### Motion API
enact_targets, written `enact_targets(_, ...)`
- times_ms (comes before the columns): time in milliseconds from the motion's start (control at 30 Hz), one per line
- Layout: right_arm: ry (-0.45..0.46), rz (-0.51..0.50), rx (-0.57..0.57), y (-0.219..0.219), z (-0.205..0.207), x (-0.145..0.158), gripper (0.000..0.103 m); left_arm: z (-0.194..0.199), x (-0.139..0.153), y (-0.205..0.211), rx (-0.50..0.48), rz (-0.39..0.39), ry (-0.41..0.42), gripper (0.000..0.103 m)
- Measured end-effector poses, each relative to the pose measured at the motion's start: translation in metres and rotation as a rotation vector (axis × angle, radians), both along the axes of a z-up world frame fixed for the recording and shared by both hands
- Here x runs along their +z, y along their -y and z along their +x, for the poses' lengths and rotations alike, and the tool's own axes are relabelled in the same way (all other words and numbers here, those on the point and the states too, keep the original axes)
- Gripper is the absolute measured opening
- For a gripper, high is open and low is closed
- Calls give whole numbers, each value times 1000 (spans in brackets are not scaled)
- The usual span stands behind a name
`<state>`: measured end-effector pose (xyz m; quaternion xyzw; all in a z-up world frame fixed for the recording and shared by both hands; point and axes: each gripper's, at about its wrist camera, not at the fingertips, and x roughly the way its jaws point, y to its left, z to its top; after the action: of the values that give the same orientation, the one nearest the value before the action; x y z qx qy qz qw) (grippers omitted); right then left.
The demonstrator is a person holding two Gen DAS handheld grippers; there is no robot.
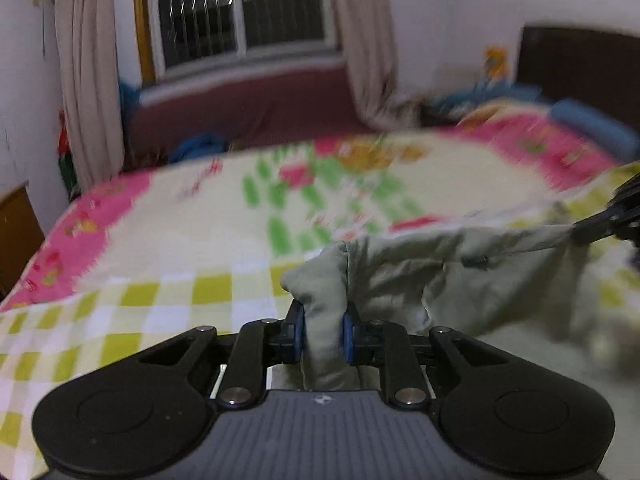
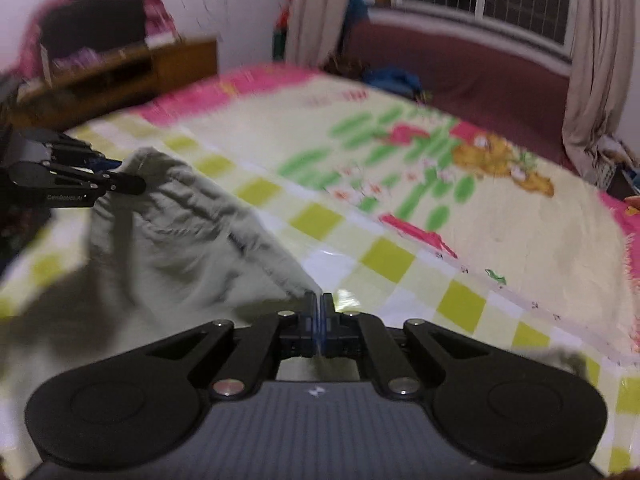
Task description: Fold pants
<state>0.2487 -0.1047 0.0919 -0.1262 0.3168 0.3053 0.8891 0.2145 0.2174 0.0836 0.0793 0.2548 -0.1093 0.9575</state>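
Pale grey-green pants [image 1: 460, 276] hang stretched between my two grippers above the bed. My left gripper [image 1: 323, 320] is shut on a thick bunch of the pants' fabric. In the left wrist view my right gripper [image 1: 592, 228] grips the far end of the pants at the right edge. My right gripper [image 2: 319, 312] is shut on a thin edge of the pants [image 2: 188, 236]. In the right wrist view my left gripper [image 2: 132, 184] holds the other end at the left. The pants' lower part sags out of sight below.
The bed has a sheet [image 1: 180, 220] with yellow-green checks, a pink border and a cartoon print. A dark headboard [image 1: 580, 64] and blue pillow [image 1: 592, 128] lie at the right. A wooden cabinet [image 2: 132, 72], curtains [image 1: 88, 80] and a window [image 1: 240, 12] stand beyond the bed.
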Motion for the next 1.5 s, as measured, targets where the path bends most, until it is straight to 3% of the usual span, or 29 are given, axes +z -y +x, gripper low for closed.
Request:
enact_targets(100, 2, 4, -5, 12, -71, -1, 2, -70, -7, -2, -21, 32, 11, 34)
enact_targets(167, -86, -3, -6, 12, -108, -22, 2, -108, -29, -6, -10, 13, -38, 34)
enact_targets(233, -145, -51, -7, 5, -144, -50, 2, -137, -52, -9, 12, 4, -83, 34)
enact_targets(367, -256, -50, -33, -6, -177, -82, 2, -168, -85, -16, 79, -28, -146, 34)
enact_targets(733, -194, -38, 19, -44, -200, -57, 2, -169, -67, -44, 113, -37, -43, 34)
enact_targets(933, -276, -147, 73, -71, -214, -102, 4, -177, -107, -51, 168, 9, -154, 35)
enact_targets(1033, -258, -154, 85, -72, -221, -103, 9, -184, -113, -46, 153, 59, -178, 47)
enact_targets(1100, -253, -145, 80, -67, -220, -98, 9, -189, -113, -47, 159, 83, -180, 61)
enact_targets(1200, -242, -130, 24, -55, -214, -90, 10, -199, -109, -56, 214, 104, -172, 61)
enact_targets(1300, -234, -84, -58, -35, -204, -80, 11, -212, -94, -62, 257, 76, -135, 61)
enact_targets(1367, -226, -50, -130, -19, -191, -71, 15, -215, -77, -52, 232, 73, -92, 61)
enact_targets(1433, -212, -30, -213, -3, -176, -65, 26, -213, -63, -31, 160, 67, -56, 62)
enact_targets(1500, -196, 0, -304, 15, -156, -58, 30, -206, -60, -8, 89, 41, -46, 63)
